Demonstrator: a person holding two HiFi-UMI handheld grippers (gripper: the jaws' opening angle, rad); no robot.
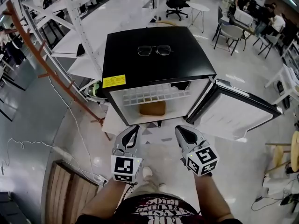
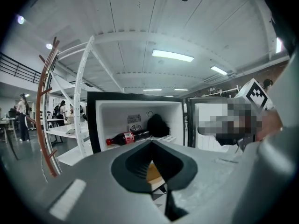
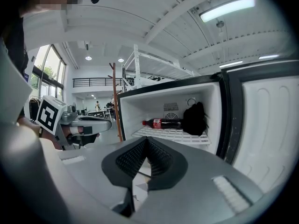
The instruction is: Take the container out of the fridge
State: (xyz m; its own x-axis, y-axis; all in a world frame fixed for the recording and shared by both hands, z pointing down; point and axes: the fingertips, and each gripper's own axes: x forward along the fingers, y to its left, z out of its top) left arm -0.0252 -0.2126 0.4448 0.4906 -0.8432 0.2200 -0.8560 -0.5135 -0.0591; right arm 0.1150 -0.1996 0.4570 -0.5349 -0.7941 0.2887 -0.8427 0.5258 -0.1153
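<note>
left tongs (image 1: 137, 127): grey shell, black ribbed pads, black-and-white marker cube
right tongs (image 1: 178, 128): same build
shirt (image 1: 156, 210): dark, pale lettering

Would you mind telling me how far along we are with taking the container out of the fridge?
Done: the fridge door stands open. In hand: nothing; the left gripper and right gripper are shut and empty, just short of the fridge. Left: reach the tan container under the wire shelf, grip it and bring it out.
</note>
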